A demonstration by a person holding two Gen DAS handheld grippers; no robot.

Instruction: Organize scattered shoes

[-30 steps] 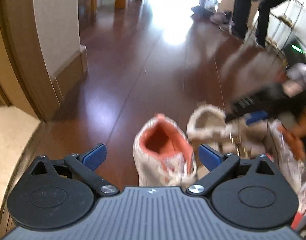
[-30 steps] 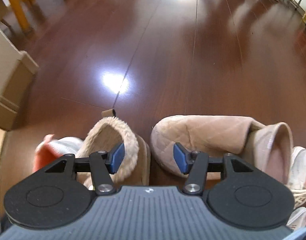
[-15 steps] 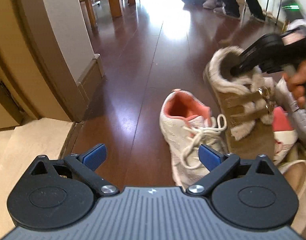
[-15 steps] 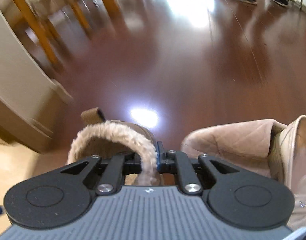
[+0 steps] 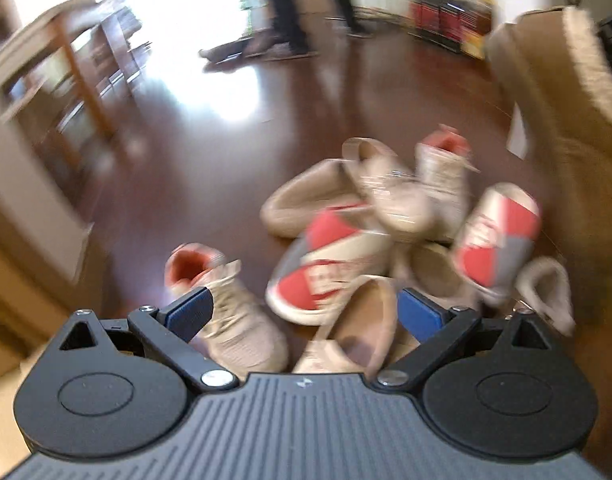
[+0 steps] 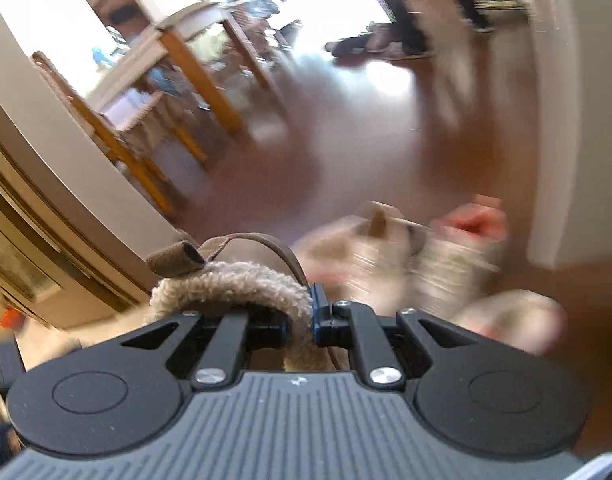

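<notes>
A heap of shoes lies on the dark wood floor in the blurred left wrist view: a white sneaker with coral lining (image 5: 222,304), two red, white and grey slippers (image 5: 330,264) (image 5: 498,236), beige shoes (image 5: 346,196) and a tan slipper (image 5: 362,328). My left gripper (image 5: 302,314) hangs open above them, holding nothing. My right gripper (image 6: 298,316) is shut on the fleece collar of a brown fur-lined boot (image 6: 234,280), lifted off the floor. That boot (image 5: 566,128) fills the right side of the left wrist view.
A wooden table and chairs (image 6: 178,80) stand at the left, by a beige wall (image 6: 46,148). A person's dark-trousered legs (image 5: 286,4) stand at the far end near more shoes. A low shelf with red items (image 5: 450,16) is at the back right.
My right gripper has lifted the fur-lined boot up off the floor. Both views have swung up and right; the left one now looks over the whole shoe heap.
</notes>
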